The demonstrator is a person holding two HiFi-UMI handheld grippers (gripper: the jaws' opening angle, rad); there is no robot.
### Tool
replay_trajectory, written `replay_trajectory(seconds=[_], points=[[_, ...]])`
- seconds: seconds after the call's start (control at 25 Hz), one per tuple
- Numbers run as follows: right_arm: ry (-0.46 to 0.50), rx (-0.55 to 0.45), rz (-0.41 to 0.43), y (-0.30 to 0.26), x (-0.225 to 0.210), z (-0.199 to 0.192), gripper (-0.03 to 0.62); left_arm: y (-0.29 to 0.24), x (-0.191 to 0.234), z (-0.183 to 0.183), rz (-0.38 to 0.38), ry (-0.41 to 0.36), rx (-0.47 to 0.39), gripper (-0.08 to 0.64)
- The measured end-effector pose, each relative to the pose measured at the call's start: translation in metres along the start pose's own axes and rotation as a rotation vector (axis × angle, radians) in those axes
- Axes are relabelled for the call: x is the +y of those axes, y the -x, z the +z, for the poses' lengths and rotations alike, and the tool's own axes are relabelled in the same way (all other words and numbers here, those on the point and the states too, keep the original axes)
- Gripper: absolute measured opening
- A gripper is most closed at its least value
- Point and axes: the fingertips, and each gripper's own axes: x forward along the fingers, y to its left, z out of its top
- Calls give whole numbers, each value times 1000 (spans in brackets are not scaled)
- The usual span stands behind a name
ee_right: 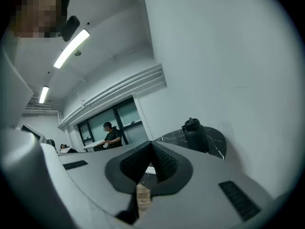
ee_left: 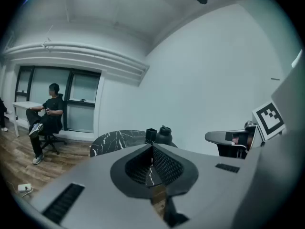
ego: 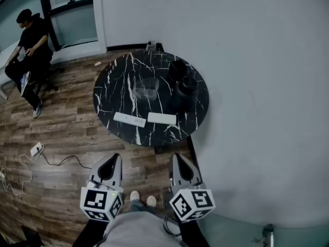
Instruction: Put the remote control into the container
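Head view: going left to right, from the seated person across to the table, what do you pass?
Seated person → left remote → right remote → black jug. The clear container and the black cup overlap these, so they are left out.

Head cam: high up, tilted steeply down, w/ the round desk (ego: 110,94) some way ahead and the left gripper (ego: 114,156) & right gripper (ego: 175,155) close at the bottom edge. Each gripper cam rides just behind its own fingers (ee_left: 167,166), facing approx. level across the room, desk seen near edge-on & farther off. All 3 views share the desk, the dark bottle (ego: 187,85) and the seated person (ego: 31,40).
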Motion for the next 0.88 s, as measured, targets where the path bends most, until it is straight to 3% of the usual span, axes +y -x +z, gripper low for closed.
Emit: replay_trajectory(seconds=[0.88], points=[[-44,-36,28,-17,16,2,5,-3,28,-3,11,3,19,9]])
